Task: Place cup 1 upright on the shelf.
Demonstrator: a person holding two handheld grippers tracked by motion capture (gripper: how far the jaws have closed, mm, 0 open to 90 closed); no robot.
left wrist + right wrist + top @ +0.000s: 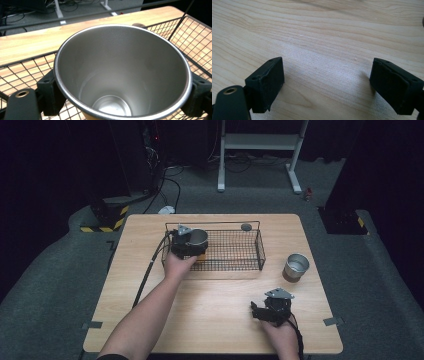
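Note:
A steel cup (198,238) with an orange base sits upright at the left end of the black wire basket (235,251). My left gripper (187,245) is shut on it; in the left gripper view the cup (122,72) has a jaw pressed against each side and I look down into its bare inside. A second steel cup (296,266) stands on the wooden table (215,315), right of the basket. Near the front right of the table my right gripper (260,312) rests open, and in the right gripper view its jaws stand wide apart over bare wood (324,50).
A small dark round object (246,226) lies on the table behind the basket's far rim. The basket's wire walls rise around the held cup. A white desk frame (260,150) and cables stand on the floor beyond the table.

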